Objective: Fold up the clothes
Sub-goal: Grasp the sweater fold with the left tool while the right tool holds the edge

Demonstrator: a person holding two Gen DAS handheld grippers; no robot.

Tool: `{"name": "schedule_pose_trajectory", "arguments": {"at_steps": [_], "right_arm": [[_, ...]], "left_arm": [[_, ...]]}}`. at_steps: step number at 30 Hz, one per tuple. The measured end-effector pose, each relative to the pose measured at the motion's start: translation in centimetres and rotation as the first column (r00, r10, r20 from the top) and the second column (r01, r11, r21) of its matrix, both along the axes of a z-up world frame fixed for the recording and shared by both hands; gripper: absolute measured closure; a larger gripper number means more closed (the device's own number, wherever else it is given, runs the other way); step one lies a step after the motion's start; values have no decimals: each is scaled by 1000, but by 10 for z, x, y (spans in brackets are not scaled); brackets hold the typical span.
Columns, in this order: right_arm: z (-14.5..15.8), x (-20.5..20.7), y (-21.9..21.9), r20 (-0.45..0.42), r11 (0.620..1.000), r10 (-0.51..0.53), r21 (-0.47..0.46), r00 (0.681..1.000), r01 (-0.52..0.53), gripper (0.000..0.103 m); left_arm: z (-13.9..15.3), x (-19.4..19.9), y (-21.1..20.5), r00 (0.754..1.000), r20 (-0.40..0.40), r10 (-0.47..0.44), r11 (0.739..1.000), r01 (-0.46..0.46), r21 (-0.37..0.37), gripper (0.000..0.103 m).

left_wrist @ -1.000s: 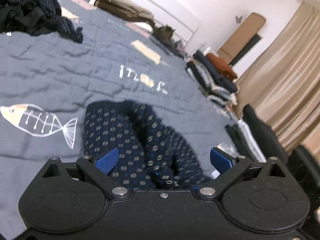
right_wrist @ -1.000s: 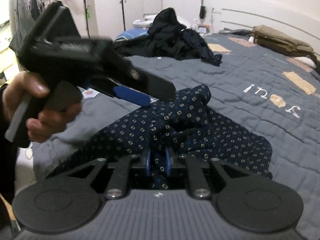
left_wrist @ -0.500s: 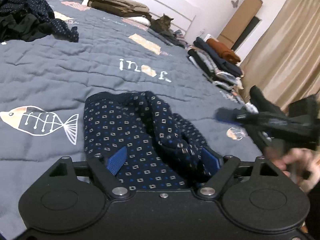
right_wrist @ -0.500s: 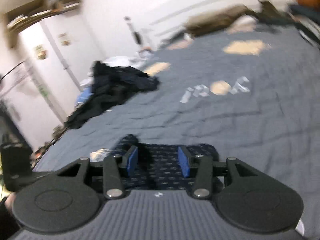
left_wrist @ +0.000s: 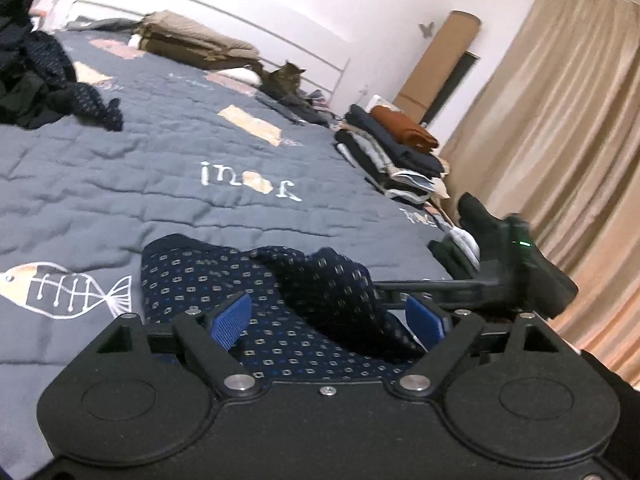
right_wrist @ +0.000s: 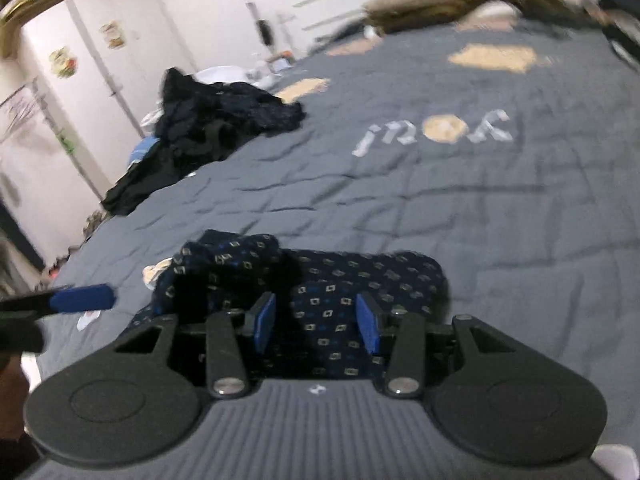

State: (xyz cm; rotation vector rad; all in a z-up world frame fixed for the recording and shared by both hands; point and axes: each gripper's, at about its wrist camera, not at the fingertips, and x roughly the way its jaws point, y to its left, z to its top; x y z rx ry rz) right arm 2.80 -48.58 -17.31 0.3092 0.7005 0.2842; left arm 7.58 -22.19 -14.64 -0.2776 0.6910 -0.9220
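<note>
A navy garment with small square dots (left_wrist: 192,276) lies bunched on the grey quilt (left_wrist: 160,168) at the bed's near edge. My left gripper (left_wrist: 328,316) hovers over it, jaws wide and opening; a raised fold stands between the blue pads, which do not press it. My right gripper (right_wrist: 316,320) is open over the garment (right_wrist: 360,272) from the other side, with only flat cloth below its pads. Its black housing (left_wrist: 520,268) shows at the right of the left wrist view. The left gripper's blue fingertip (right_wrist: 80,300) shows at the left of the right wrist view.
A heap of dark clothes (left_wrist: 32,80) lies at the bed's far left, also seen as the dark heap (right_wrist: 216,120). Folded clothes are stacked (left_wrist: 400,148) along the right edge. A cat (left_wrist: 286,80) and beige bedding (left_wrist: 192,44) sit by the headboard. Curtains (left_wrist: 560,140) hang to the right.
The right gripper was shut on a fold of the garment; it has let go, opened and swung round to the garment's right side. The garment has dropped flatter onto the quilt.
</note>
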Motion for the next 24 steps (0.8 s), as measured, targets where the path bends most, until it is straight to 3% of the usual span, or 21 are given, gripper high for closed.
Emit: {"name": "schedule_pose_trajectory", "arguments": {"at_steps": [4, 7, 9, 11, 13, 16, 24], "right_arm": [[10, -5, 19, 24, 995, 91, -43, 996, -90, 59], [10, -6, 27, 18, 990, 127, -66, 992, -126, 59], [10, -7, 29, 11, 989, 130, -71, 992, -128, 59], [9, -7, 28, 6, 989, 131, -68, 991, -130, 59], [9, -6, 24, 2, 991, 123, -61, 992, -122, 59], [13, -8, 15, 3, 993, 105, -51, 995, -104, 59], [17, -11, -25, 30, 999, -21, 46, 999, 19, 59]], "left_arm": [[-9, 9, 1, 997, -81, 14, 998, -18, -55, 22], [-19, 17, -3, 987, -163, 10, 995, -26, -97, 36], [-27, 20, -7, 981, -193, 28, 996, -44, -80, 37], [-34, 23, -9, 976, -211, 50, 997, -62, -54, 51], [-40, 25, -8, 974, -213, 77, 996, -84, -27, 73], [-45, 31, -2, 968, -241, 76, 994, -91, -52, 83], [-30, 13, -11, 993, -120, -17, 999, 13, -34, 90]]}}
